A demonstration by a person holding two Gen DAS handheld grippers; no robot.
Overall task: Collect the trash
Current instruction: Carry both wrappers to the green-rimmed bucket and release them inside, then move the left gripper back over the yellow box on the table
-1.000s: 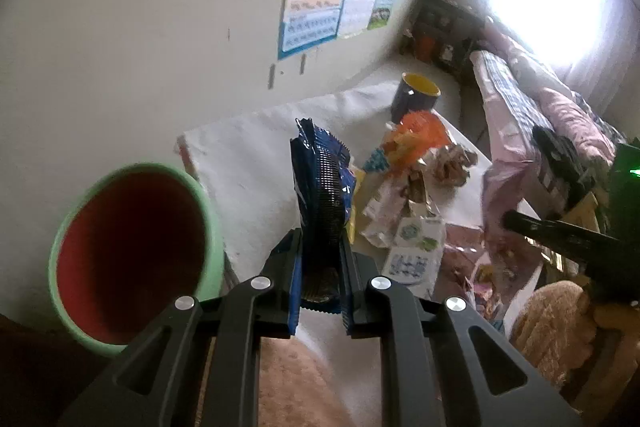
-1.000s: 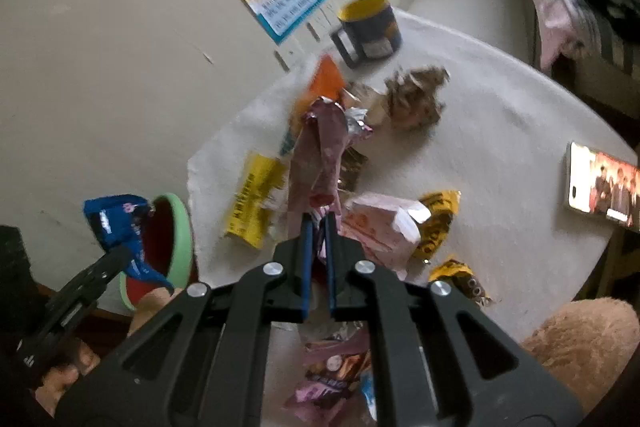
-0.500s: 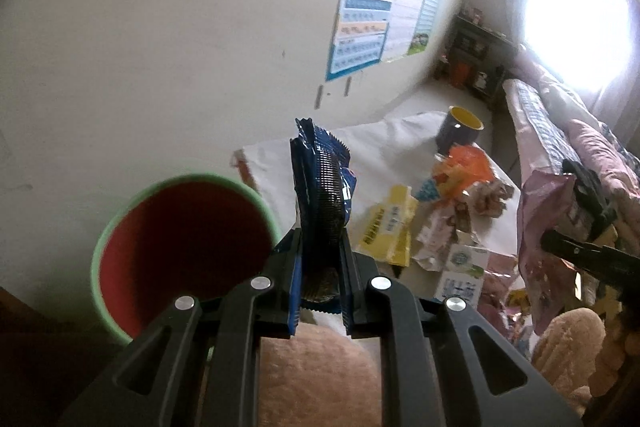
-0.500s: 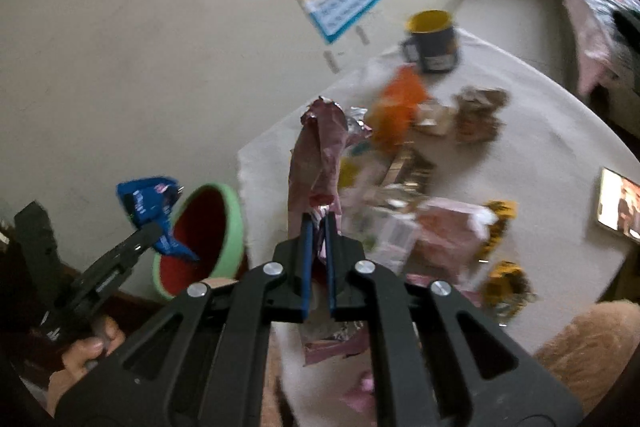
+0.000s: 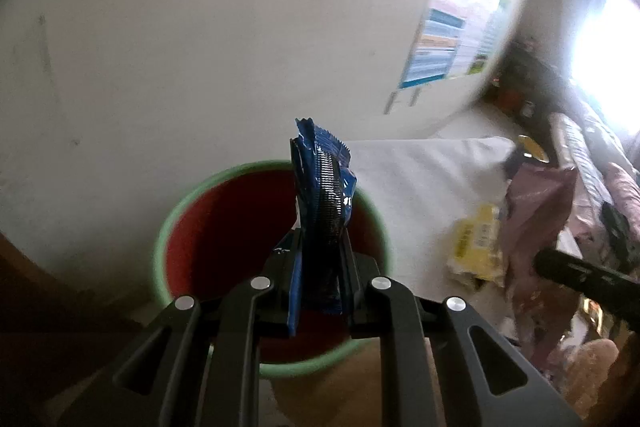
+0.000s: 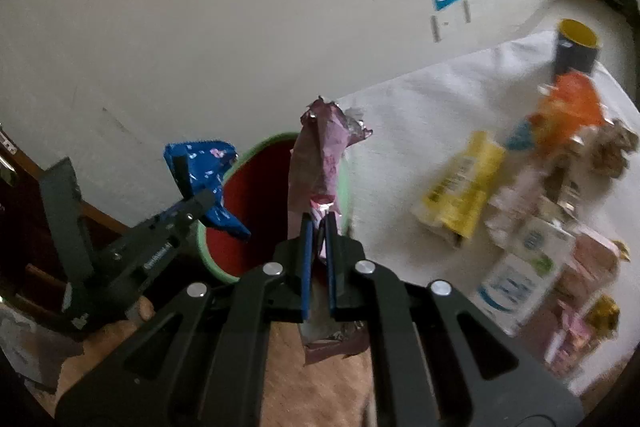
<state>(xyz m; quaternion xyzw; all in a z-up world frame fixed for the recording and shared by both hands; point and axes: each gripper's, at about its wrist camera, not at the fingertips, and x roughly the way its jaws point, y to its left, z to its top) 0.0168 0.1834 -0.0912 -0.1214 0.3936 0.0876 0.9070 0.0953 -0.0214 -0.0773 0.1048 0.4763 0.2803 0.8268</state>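
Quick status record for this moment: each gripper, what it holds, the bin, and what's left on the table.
left gripper: shut on blue wrapper, held upright over the bin mouth
right gripper: shut on pink wrapper, beside the bin rim on the table side
bin: green rim, red inside, next to the table's end; contents not visible
table: white cover; yellow wrapper, orange wrapper, white carton and other litter not yet collected
mug: dark, yellow inside, at the far end
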